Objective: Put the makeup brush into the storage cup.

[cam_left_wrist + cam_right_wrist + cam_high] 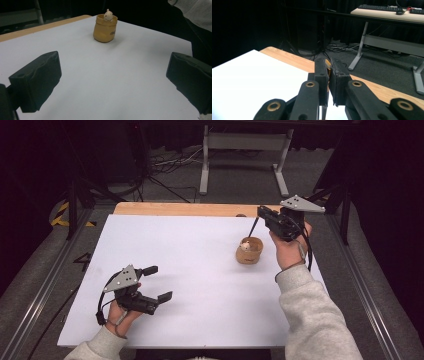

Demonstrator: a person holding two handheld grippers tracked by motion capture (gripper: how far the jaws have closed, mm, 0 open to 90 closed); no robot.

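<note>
A tan sack-shaped pot (249, 251) with a small white figure (245, 245) in its mouth stands on the white board (190, 270), right of the middle. My right gripper (261, 213) hovers just behind and above the pot, shut on a thin dark stick (254, 226) that hangs down toward the pot's rim. In the right gripper view the right gripper (329, 65) pinches the stick's yellow end (327, 64). My left gripper (161, 282) rests low at the near left, open and empty. In the left gripper view the left gripper (112, 82) faces the pot (105, 30) across bare board.
The white board lies on a wooden table whose far edge (190, 209) shows as a tan strip. Beyond it are dark floor, cables and the grey legs of a desk (205, 165). Metal rails (45, 285) run along both sides. A grey sleeve (315, 315) reaches in at the right.
</note>
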